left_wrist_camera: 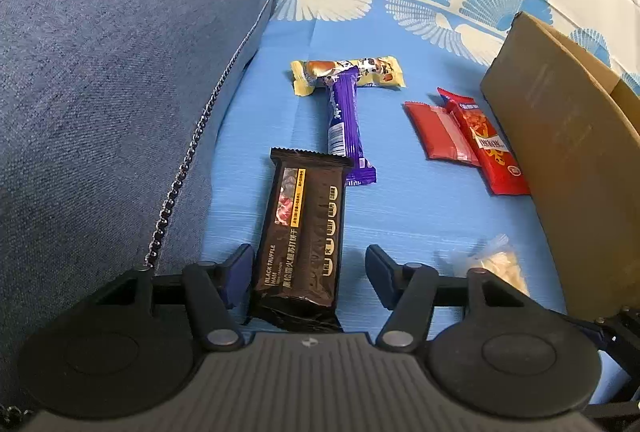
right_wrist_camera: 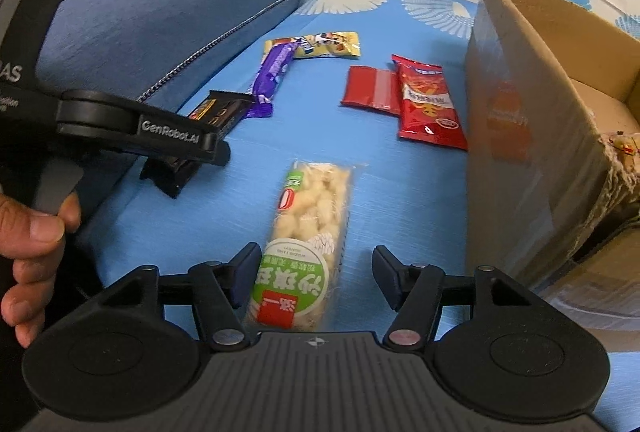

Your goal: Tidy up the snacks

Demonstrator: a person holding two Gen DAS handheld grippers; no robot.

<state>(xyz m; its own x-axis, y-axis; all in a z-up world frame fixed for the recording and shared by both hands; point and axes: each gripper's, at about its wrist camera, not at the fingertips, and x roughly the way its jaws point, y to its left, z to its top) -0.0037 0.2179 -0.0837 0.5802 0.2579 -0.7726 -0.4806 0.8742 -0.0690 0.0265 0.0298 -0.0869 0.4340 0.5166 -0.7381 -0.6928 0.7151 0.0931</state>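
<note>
The snacks lie spread over a blue sheet (left_wrist_camera: 400,211) between a denim-blue cushion (left_wrist_camera: 120,91) and a cardboard box (right_wrist_camera: 532,135). Nearest the left gripper (left_wrist_camera: 310,272) is a dark brown cracker pack (left_wrist_camera: 304,232) marked "BLACK TRUFFLE HAM"; its near end lies between the spread jaws, the left finger just beside its edge and the right finger clearly apart from it, so nothing is pinched. Beyond its far end a purple bar (left_wrist_camera: 348,123) runs away from the camera, its near tip just beside the brown pack's corner and its far tip lying over a yellow packet (left_wrist_camera: 352,73) that sits crosswise. To the right, a plain red packet (left_wrist_camera: 440,131) and a printed red snack bag (left_wrist_camera: 492,147) lie together, the bag overlapping the packet's edge and resting close to the box wall. In the right wrist view, a clear pack of pale puffed pieces with a green and red label (right_wrist_camera: 308,240) lies lengthwise between the open jaws of the right gripper (right_wrist_camera: 316,274); the left finger is close beside the wrapper, the right finger stands apart, and the pack lies flat on the sheet, not squeezed. The same view shows the left gripper from the side above the brown pack, and a person's hand (right_wrist_camera: 32,232) on its handle at the left edge.
</note>
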